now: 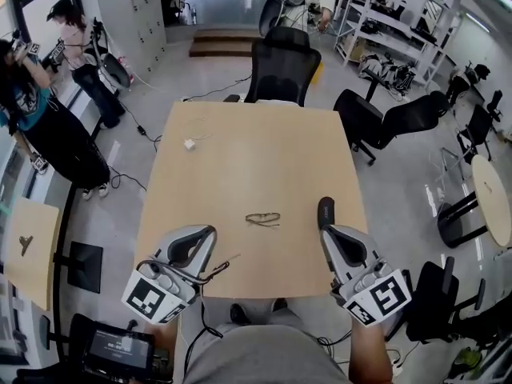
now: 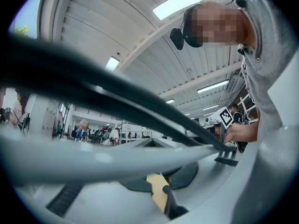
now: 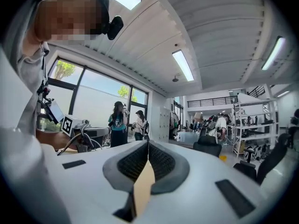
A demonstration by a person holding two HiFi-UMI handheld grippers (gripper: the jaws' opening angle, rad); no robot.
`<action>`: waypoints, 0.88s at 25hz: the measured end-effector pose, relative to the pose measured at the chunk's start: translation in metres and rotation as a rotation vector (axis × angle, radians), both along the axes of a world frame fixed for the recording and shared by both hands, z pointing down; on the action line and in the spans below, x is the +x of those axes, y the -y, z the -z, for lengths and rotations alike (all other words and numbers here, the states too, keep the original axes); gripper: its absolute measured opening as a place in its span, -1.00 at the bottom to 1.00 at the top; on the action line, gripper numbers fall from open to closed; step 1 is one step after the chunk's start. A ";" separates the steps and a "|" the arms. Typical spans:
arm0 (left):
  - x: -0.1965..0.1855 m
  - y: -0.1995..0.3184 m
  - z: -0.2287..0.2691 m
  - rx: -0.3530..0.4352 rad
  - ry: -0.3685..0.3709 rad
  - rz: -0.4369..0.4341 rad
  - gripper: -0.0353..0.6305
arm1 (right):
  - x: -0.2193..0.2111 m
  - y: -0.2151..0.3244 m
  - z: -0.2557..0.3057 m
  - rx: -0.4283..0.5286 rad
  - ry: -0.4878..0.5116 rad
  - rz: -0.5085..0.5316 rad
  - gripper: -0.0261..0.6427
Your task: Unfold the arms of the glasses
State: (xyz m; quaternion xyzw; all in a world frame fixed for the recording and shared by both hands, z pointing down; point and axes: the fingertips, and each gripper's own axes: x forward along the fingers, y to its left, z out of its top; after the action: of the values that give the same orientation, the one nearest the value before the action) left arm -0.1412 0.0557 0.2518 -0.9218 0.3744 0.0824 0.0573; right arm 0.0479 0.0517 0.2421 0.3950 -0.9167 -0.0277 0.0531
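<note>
A pair of thin brown-framed glasses lies flat on the light wooden table, a little nearer its front edge than its middle. My left gripper hangs over the front left part of the table, short of the glasses, jaws together and empty; dark cables cross it. In the left gripper view those cables blur across the left gripper. My right gripper is to the right of the glasses, shut with nothing in it. In the right gripper view the right gripper shows its pads meeting at the tips.
A small white block with a thin cord lies on the far left of the table. A black office chair stands at the far edge, with more chairs to the right. People stand at the left.
</note>
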 end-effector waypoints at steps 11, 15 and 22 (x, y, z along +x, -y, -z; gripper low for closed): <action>0.007 0.072 -0.024 -0.031 0.036 0.046 -0.88 | 0.000 0.086 -0.033 -0.050 0.003 0.043 -0.89; 0.016 0.099 -0.043 -0.061 0.044 0.048 -0.88 | -0.001 0.120 -0.053 -0.085 -0.014 0.066 -0.89; 0.025 0.151 -0.104 -0.174 0.041 0.059 -0.88 | -0.009 0.170 -0.103 -0.189 -0.054 0.107 -0.89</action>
State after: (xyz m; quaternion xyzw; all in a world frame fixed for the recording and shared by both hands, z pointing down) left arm -0.1160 -0.0951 0.3561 -0.9135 0.4057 0.0288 -0.0131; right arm 0.0393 -0.1187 0.3449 0.3377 -0.9333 0.0453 0.1132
